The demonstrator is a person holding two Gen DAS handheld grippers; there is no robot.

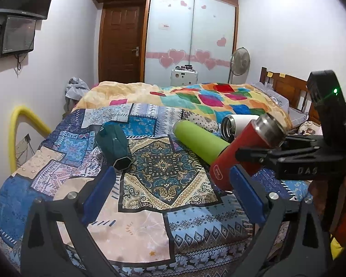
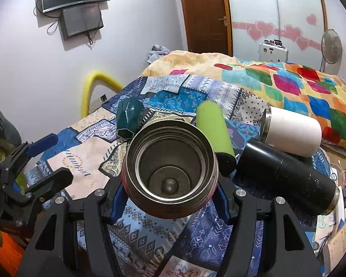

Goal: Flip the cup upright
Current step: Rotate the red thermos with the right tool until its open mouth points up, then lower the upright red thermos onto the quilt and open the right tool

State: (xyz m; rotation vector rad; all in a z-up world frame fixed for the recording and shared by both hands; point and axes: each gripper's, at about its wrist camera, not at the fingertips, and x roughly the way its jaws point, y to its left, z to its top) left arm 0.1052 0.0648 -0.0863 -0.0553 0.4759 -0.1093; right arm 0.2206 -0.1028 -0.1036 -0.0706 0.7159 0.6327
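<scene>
My right gripper (image 2: pixel 170 198) is shut on a red steel-lined cup (image 2: pixel 170 170), held tilted above the bed with its open mouth toward the camera. In the left wrist view the red cup (image 1: pixel 237 154) leans with its mouth up and to the right, base near the bedspread, clamped by the right gripper (image 1: pixel 253 157). My left gripper (image 1: pixel 173 184) is open and empty, its blue pads (image 1: pixel 99 194) spread over the patterned bedspread; it also shows in the right wrist view (image 2: pixel 43 159) at the left.
On the bed lie a dark green faceted cup (image 1: pixel 115 147), a lime green cup (image 1: pixel 200 140), a white cup (image 2: pixel 293 133) and a black flask (image 2: pixel 286 175). A colourful blanket (image 1: pixel 207 101) is heaped behind. A yellow padded rail (image 1: pixel 16 133) stands at left, a wooden headboard (image 1: pixel 286 90) at right.
</scene>
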